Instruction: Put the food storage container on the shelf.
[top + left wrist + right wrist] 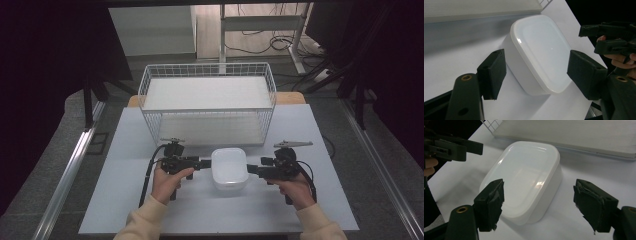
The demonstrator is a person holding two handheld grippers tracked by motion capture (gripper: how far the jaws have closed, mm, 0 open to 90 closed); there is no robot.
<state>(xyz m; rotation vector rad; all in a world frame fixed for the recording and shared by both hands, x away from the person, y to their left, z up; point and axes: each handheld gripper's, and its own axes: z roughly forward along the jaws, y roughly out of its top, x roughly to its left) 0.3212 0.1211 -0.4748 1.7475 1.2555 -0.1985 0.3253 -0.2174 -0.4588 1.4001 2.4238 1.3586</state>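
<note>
High view: white lidded container [229,168] sits on the counter [130,200] just in front of the wire basket [207,102], lid on. Left gripper [206,163] comes at the container's left end, right gripper [251,170] at its right end, each level with the upper wall, apparently close to touching. Left gripper view: jaws spread wide, container [541,53] between and beyond them, nothing clamped. Right gripper view: same, jaws wide, container [524,180] ahead between the pads [490,203], no contact visible. Symmetric end-on approach makes sense for a two-sided lift: box looks too wide for one gripper. Likely destination is the basket behind it.
</note>
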